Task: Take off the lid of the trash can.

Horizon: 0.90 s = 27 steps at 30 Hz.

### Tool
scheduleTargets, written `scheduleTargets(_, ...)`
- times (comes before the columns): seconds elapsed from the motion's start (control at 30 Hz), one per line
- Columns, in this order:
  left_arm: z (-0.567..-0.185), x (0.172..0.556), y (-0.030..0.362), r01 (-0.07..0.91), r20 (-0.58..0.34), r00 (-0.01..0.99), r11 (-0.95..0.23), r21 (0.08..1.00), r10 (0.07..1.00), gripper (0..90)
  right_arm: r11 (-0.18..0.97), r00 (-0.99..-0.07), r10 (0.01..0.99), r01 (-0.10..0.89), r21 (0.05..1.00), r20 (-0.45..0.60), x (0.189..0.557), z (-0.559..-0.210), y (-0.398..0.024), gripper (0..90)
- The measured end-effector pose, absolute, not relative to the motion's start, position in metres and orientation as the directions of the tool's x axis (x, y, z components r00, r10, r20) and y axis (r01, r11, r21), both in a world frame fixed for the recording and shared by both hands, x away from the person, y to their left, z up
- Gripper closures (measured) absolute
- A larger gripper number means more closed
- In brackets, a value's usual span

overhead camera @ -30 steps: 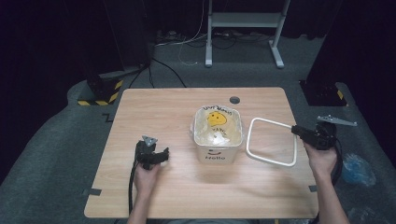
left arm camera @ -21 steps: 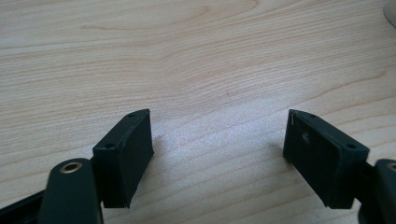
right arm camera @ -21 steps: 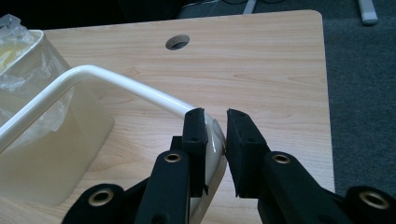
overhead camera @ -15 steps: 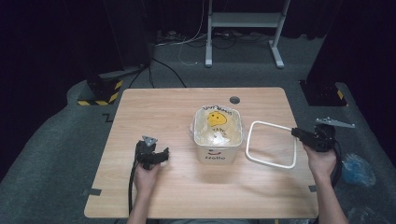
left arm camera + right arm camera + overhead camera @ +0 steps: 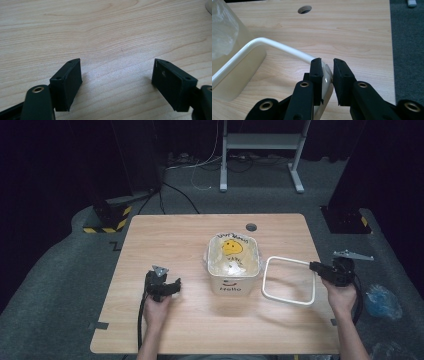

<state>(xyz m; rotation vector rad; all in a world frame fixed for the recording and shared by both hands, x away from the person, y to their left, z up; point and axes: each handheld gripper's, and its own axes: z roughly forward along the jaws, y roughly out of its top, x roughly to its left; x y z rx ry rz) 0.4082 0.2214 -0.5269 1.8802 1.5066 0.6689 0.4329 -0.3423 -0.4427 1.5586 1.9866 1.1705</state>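
Right hand-held gripper (image 5: 327,72): clamped on rim of white lid (image 5: 274,46), just right of tub (image 5: 233,265) on counter (image 5: 170,235). Left hand-held gripper (image 5: 116,82): jaws wide apart above bare counter, well left of tub.

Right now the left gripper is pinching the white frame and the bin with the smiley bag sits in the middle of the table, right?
Not quite. The right gripper is the one pinching the white frame, as the right gripper view shows. The left gripper is open over bare wood. The bin does sit mid-table.
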Motion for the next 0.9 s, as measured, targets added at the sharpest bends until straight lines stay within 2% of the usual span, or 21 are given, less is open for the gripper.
scheduleTargets(0.33,-0.527,0.408,0.221,0.656,0.002,0.215,-0.146,0.74,0.977,24.1,0.095,-0.35,0.92,0.638,0.764,0.178,0.438,-0.457,-0.329,77.9)
scheduleTargets(0.9,-0.527,0.408,0.221,0.658,-0.003,0.213,-0.142,0.74,0.977,24.1,0.091,-0.334,0.924,0.663,0.743,0.185,0.444,-0.477,-0.326,77.8)
